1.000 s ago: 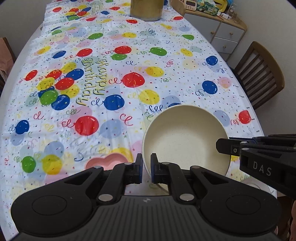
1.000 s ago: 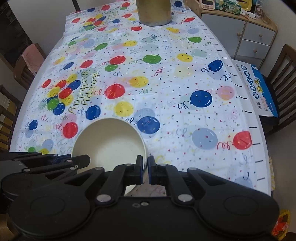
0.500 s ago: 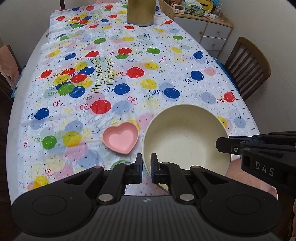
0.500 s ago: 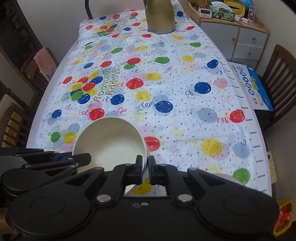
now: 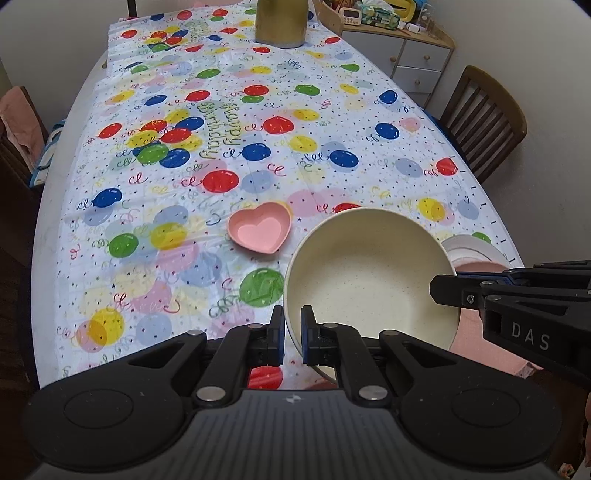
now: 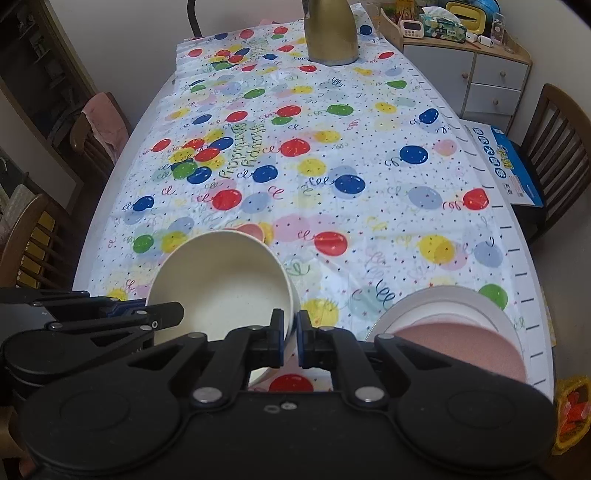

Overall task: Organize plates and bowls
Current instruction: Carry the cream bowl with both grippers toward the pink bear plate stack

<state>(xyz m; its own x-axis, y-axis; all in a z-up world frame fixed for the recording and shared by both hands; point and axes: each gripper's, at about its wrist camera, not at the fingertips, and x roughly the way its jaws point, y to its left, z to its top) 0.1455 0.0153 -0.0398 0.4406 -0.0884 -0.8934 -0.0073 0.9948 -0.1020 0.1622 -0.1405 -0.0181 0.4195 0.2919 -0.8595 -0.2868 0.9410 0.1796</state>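
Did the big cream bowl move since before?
Yes. The big cream bowl, held at its rim by both grippers, came back toward the table's near end, away from the gold jug.

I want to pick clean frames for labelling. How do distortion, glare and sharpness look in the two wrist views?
Left wrist view: strong fisheye bend, dark corners; balloon-print plastic tablecloth edges curve, faint sheen near the pink heart-shaped dish; cream round bowl sharp in the left gripper. Right wrist view: same bending, soft even light, no harsh shadows; right gripper crisp, stacked white and pink plates slightly soft.
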